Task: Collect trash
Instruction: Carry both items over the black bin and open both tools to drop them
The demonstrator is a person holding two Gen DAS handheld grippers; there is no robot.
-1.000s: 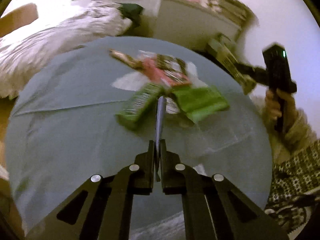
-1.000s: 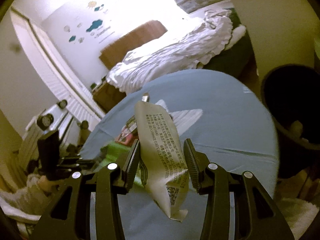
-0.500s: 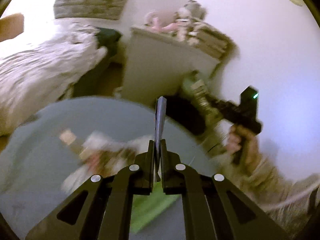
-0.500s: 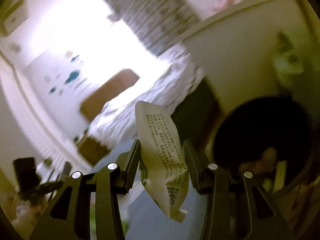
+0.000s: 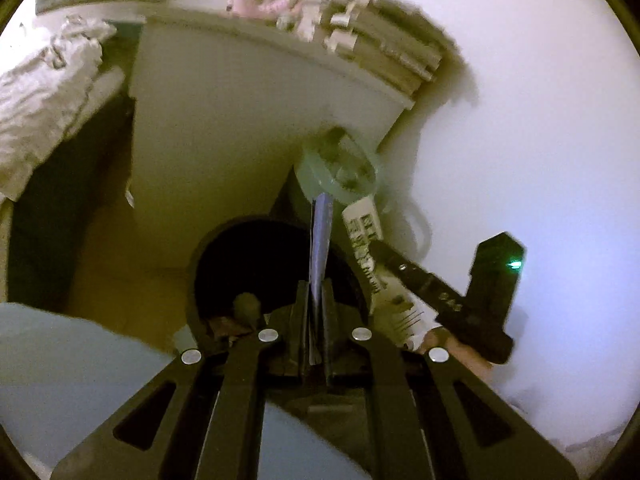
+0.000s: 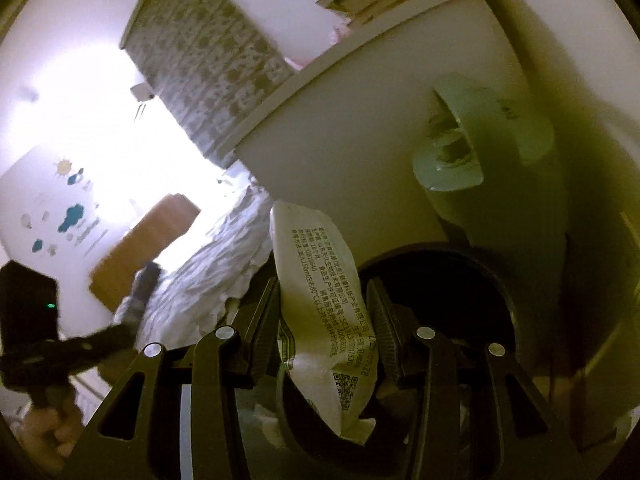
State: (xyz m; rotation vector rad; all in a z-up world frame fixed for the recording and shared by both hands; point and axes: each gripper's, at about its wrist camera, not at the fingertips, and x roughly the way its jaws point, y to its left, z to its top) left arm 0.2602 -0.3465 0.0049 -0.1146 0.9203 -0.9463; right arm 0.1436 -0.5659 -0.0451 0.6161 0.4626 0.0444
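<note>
L gripper (image 5: 316, 292) is clenched on a thin flat wrapper (image 5: 320, 244), seen edge-on w/ a bluish sheen; it sticks straight out ahead from between the fingers, which are pressed nearly together w/ only the wrapper btwn them. Directly under and ahead of the tips is the black trash bin (image 5: 208, 248), mouth open, some crumpled stuff visible at the bottom left of the fingers. Below-left of the claw, a corner of the blue-covered table (image 5: 72, 364) shows. To the right, close by, the R gripper (image 5: 384, 264) comes in at a slant over the bin rim, carrying a white packet (image 5: 362, 240) w/ printed text.

R gripper (image 6: 324, 316) is grasping that white packet (image 6: 320, 304) across its middle; the ribbed pads (image 6: 378, 320) sit on either side of it, though the fingers stand fairly wide since the packet is puffy. Packet stands roughly upright, top end poking ahead past the tips, bottom end w/ a QR code hanging back toward the cam. Just ahead and to the right under the tips is the bin (image 6: 500, 292), dark inside. Beyond it, up-right, a pale green round object (image 6: 452, 168) sits beside a white cabinet (image 6: 360, 132), books stacked on top. Far left of the claw, the L gripper (image 6: 100, 336) and its dark handle are visible, w/ a bed w/ rumpled white bedding (image 6: 208, 276) behind.
</note>
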